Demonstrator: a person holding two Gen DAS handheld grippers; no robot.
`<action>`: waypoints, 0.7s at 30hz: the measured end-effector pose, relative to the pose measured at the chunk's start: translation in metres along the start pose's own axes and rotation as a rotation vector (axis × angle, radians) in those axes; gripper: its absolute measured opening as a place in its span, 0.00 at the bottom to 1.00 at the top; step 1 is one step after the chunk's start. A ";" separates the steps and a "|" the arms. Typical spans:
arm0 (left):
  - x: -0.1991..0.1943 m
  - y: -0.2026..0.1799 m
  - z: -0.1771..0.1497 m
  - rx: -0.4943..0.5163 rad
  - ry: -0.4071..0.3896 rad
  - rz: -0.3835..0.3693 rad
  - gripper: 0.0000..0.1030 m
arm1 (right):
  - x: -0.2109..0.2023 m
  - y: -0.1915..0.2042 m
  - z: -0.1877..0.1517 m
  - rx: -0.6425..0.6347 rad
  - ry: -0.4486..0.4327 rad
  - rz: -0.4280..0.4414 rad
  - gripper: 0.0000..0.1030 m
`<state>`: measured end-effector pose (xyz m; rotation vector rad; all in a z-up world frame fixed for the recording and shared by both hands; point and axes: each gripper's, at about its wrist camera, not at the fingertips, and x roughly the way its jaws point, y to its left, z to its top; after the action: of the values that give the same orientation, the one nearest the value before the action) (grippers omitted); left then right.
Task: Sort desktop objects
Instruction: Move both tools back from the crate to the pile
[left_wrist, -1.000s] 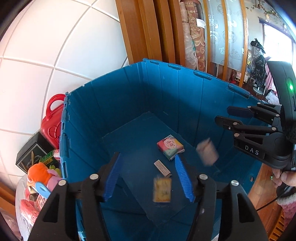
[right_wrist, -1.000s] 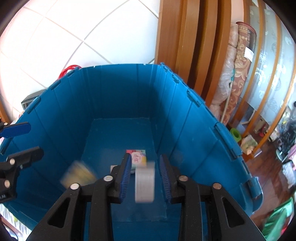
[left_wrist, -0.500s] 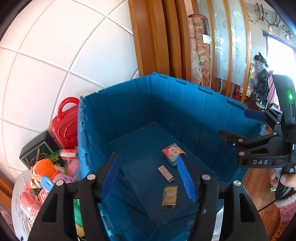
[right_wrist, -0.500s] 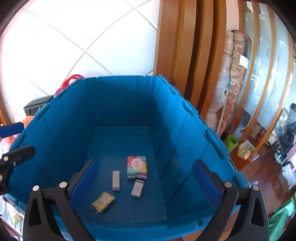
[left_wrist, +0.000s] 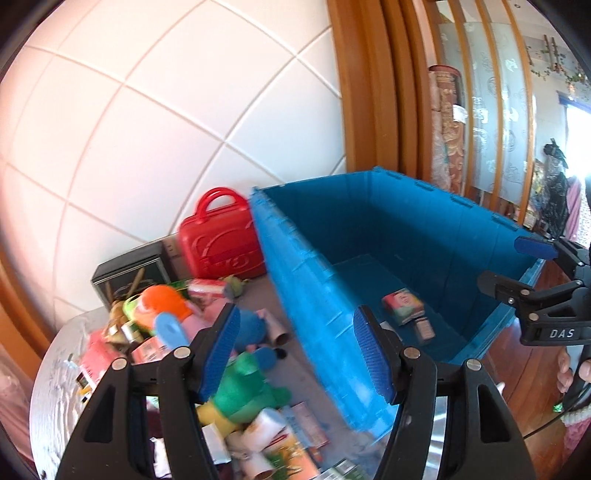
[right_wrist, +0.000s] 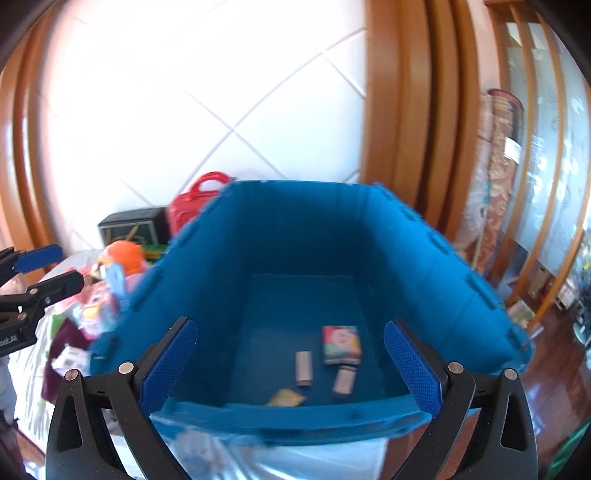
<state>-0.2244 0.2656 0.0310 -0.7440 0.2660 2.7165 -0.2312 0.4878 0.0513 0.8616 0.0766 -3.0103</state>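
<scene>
A blue crate (left_wrist: 314, 295) (right_wrist: 295, 229) stands on the table. On its floor lie a colourful packet (right_wrist: 340, 344) (left_wrist: 402, 305), two small beige bars (right_wrist: 303, 369) and a yellow sachet (right_wrist: 286, 398). My right gripper (right_wrist: 291, 365) (left_wrist: 513, 266) hangs wide open and empty just in front of the crate's near wall. My left gripper (left_wrist: 297, 354) (right_wrist: 51, 269) is open and empty too, above the crate's left wall and the pile beside it. That pile holds a green plush (left_wrist: 247, 387), an orange plush (left_wrist: 162, 302), cartons and paper rolls.
A red toy case (left_wrist: 221, 243) and a black box (left_wrist: 129, 273) stand against the white tiled wall behind the pile. Wooden door frames and rolled rugs rise behind the crate. A wooden floor lies to the right, and a person's hand (left_wrist: 569, 369) holds the right gripper's handle.
The right jaws opened wide and the beige bar fell into the crate, as did the yellow sachet. Both grippers drew back; the left one swung left over the pile.
</scene>
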 end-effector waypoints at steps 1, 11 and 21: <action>-0.003 0.010 -0.007 -0.007 0.006 0.015 0.61 | 0.000 0.011 -0.001 -0.011 0.000 0.012 1.00; -0.037 0.130 -0.088 -0.176 0.095 0.169 0.61 | -0.021 0.117 -0.013 -0.108 -0.015 0.178 1.00; -0.050 0.209 -0.181 -0.300 0.245 0.243 0.61 | -0.007 0.201 -0.057 -0.172 0.096 0.304 1.00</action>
<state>-0.1716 0.0118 -0.0766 -1.2035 -0.0007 2.9291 -0.1906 0.2894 -0.0017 0.9081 0.1846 -2.6376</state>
